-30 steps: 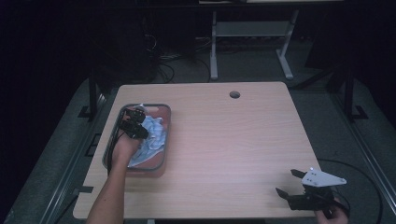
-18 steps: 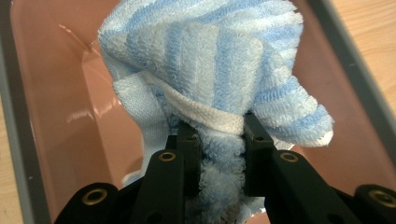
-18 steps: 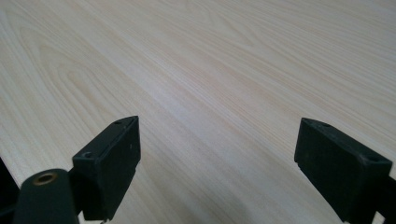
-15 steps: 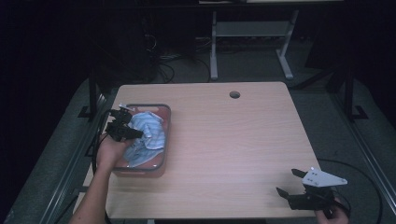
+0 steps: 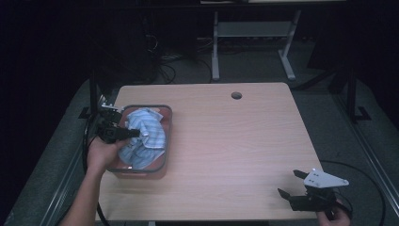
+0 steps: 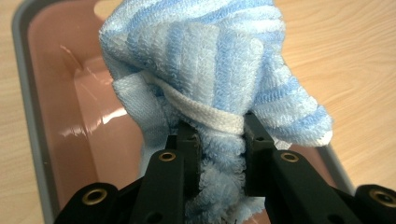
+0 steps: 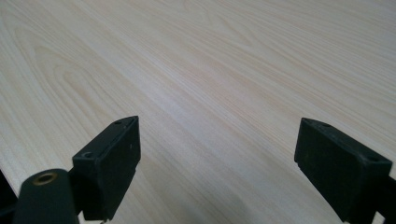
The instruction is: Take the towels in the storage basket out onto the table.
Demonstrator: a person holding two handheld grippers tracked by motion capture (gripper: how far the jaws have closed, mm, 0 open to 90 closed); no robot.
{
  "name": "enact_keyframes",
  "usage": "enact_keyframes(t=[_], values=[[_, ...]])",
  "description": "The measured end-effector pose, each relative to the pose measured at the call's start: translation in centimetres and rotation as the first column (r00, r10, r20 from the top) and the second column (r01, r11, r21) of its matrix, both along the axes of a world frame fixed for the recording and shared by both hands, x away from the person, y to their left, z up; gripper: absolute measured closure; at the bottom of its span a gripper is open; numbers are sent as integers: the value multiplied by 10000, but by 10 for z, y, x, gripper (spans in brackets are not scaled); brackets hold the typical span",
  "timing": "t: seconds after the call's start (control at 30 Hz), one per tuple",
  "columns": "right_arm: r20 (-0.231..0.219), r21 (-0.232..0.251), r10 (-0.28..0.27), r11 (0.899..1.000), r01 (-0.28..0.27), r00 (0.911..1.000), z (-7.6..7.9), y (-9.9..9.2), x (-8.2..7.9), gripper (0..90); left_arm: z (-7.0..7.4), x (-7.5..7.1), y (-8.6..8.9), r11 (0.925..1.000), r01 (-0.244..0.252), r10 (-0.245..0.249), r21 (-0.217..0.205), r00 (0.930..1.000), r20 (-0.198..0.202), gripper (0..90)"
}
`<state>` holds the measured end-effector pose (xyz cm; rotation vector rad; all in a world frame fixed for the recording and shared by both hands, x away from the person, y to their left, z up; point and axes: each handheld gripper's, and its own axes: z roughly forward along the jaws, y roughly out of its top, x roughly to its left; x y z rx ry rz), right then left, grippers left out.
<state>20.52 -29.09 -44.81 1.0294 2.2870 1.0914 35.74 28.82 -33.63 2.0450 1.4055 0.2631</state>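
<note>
Right gripper (image 5: 301,188) nearest, at the table's (image 5: 235,141) near right corner, jaws spread wide over bare wood, nothing between them, well apart from the work. Left hand (image 5: 99,155) at the near left, its left gripper (image 5: 136,133) clamped tight on a bunched fold of the towel (image 6: 205,74), blue-and-white striped terry; in the left gripper view the pads pinch a white hem band with cloth bulging above and below. Towel is crumpled, part lifted, most of it lying inside the tub (image 5: 162,123), pink inside with a grey rim, at the table's left edge. Cable hole (image 5: 236,95) farther back, desk legs beyond.

Step in hand looks like lifting the towel out of the tub. To do it well: keep the pinch firm, since terry is soft and a hem can slip; pull straight up until the trailing cloth clears the rim, or the light tub may drag along; then carry sideways to open wood. Right gripper could steady the rim if it shifts.
</note>
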Motion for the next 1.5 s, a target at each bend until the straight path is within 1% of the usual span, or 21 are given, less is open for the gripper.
enact_keyframes(t=[0.1,0.13,0.23,0.27,0.33,0.37,0.4,0.5,0.53,0.6,0.8,0.87,0.9,0.93,1.0,1.03,1.1,1.17,1.27,1.37,1.5], values=[[12,1,-10,10000,10,10000,0,0,0,138,9,-2,4,9993,16,-9,-386,9998,188,738],[30,-24,-25,10000,25,10000,0,-1,0,139,15,-4,6,9979,-1,23,-655,9995,329,738],[35,-22,-45,10000,45,10000,1,-1,0,139,21,-5,6,9969,16,19,-785,9990,448,738],[29,-23,-47,10000,47,10000,1,-1,0,138,28,-6,6,9963,79,-33,-855,9985,543,738],[32,-27,-42,10000,42,10000,1,-1,0,138,31,-7,6,9955,96,-38,-941,9981,615,738],[60,-25,-55,10000,55,10000,1,-2,0,139,38,-8,7,9944,112,-35,-1055,9973,732,738],[60,-25,-55,10000,55,10000,1,-2,0,139,38,-8,7,9944,112,-35,-1055,9973,732,738],[75,4,-101,9999,101,9999,1,-3,0,138,49,-10,8,9921,191,-72,-1239,9954,959,738],[83,26,-131,9999,130,9999,1,-3,0,138,57,-12,8,9912,248,-107,-1299,9940,1086,738],[80,32,-131,9999,131,9999,1,-3,0,138,60,-13,7,9898,313,-152,-1390,9932,1154,738],[66,-44,-93,9999,94,9999,1,-3,1,139,85,-17,4,9834,601,-331,-1711,9871,1565,738],[27,-40,-107,9999,107,9999,0,-2,1,138,94,-18,2,9817,760,-466,-1747,9849,1670,737],[20,-34,-102,9999,102,9999,0,-3,2,139,103,-19,0,9808,852,-534,-1756,9824,1788,737],[20,-34,-102,9999,102,9999,0,-3,2,139,103,-19,0,9808,852,-534,-1756,9824,1788,737],[5,-44,-140,9999,140,9999,0,-3,2,138,113,-20,-4,9795,991,-652,-1751,9797,1898,737],[24,-47,-142,9999,142,9999,0,-3,3,138,121,-20,-9,9787,1139,-793,-1709,9771,1973,736],[1,-24,-158,9999,158,9999,0,-3,3,138,125,-20,-12,9785,1170,-821,-1698,9764,1998,736],[4,-25,-146,9999,146,9999,-1,-3,4,138,135,-20,-22,9773,1376,-1037,-1609,9737,2028,736],[-10,-19,-174,9998,174,9998,-1,-3,4,139,140,-19,-29,9762,1522,-1187,-1546,9712,2067,736],[-43,-19,-192,9998,192,9998,-1,-3,4,138,148,-18,-41,9719,1775,-1425,-1545,9665,2135,736],[-3,-41,-188,9998,188,9998,-1,-4,4,138,152,-16,-57,9677,2080,-1756,-1425,9615,2116,735]])
